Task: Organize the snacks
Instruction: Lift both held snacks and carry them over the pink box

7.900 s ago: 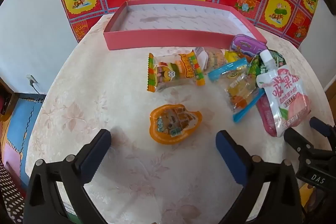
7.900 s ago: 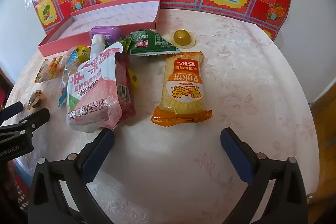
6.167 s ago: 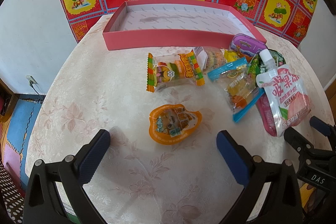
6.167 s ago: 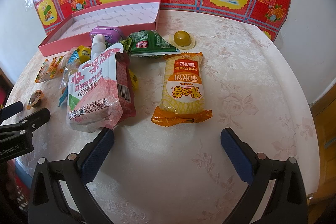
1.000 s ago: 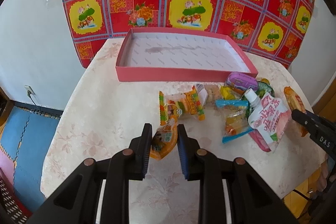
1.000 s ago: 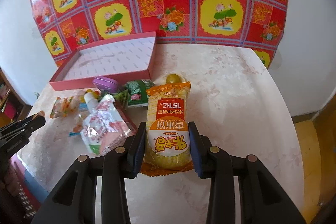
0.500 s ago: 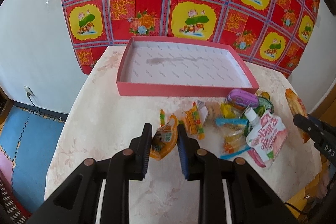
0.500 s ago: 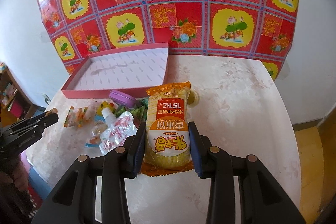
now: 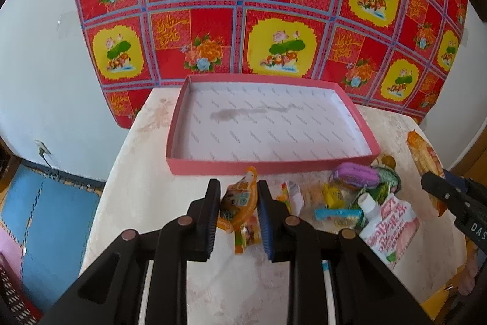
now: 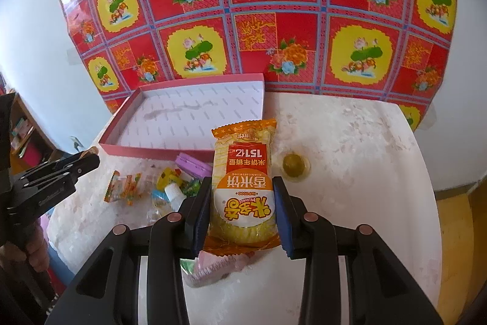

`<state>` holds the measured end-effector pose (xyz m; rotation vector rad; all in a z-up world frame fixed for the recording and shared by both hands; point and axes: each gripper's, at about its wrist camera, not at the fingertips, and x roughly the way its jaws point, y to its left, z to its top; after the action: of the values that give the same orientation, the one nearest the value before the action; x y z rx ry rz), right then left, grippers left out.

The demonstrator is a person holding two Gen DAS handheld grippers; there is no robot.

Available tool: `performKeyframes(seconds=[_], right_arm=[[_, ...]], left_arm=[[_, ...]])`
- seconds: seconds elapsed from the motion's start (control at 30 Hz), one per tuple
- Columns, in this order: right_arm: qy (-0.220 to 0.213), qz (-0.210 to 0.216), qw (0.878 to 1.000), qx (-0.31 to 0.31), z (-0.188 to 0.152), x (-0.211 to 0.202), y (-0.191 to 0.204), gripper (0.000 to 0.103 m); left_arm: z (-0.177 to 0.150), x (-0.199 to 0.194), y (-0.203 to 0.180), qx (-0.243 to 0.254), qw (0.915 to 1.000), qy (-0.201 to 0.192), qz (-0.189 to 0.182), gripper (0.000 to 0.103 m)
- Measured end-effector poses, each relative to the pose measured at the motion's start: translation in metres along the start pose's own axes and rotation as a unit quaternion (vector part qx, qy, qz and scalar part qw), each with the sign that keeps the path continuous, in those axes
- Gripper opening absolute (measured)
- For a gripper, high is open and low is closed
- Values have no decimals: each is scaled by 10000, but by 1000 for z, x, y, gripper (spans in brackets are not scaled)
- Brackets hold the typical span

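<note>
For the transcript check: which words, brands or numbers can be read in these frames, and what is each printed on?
"1512", upside down: yellow rice cracker packet held in the right tongs.
"MIDUOQI" and "XIANGMIBING", upside down: same packet, tiny and only roughly legible.
"DAS": body of the right tongs, at the edge of the left wrist view.
Pink drink pouch: large characters, too blurred to read.
Orange snack in the left tongs: unreadable.

Orange jelly cup: tilted on edge, centre of left wrist frame, lifted above table.
Yellow-orange rice cracker packet: upright lengthwise, centre of right wrist frame, print upside down.
Pink tray: shallow, white-lined, empty, mid-frame.
Loose snacks lower right: purple case, white-capped pink pouch, small bright packets.
</note>
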<state>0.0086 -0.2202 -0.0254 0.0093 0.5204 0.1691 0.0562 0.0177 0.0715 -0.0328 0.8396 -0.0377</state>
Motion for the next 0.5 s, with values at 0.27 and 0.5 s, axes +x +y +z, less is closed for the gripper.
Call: performKeyframes(seconds=[0.27, 0.5], right_arm=[[-1, 98, 9999, -71, 20, 9, 5, 39], [2, 174, 9998, -99, 41, 23, 9, 39]], left_arm=[[25, 8, -7, 159, 9998, -129, 44, 25], [47, 17, -12, 194, 9996, -209, 39, 25]])
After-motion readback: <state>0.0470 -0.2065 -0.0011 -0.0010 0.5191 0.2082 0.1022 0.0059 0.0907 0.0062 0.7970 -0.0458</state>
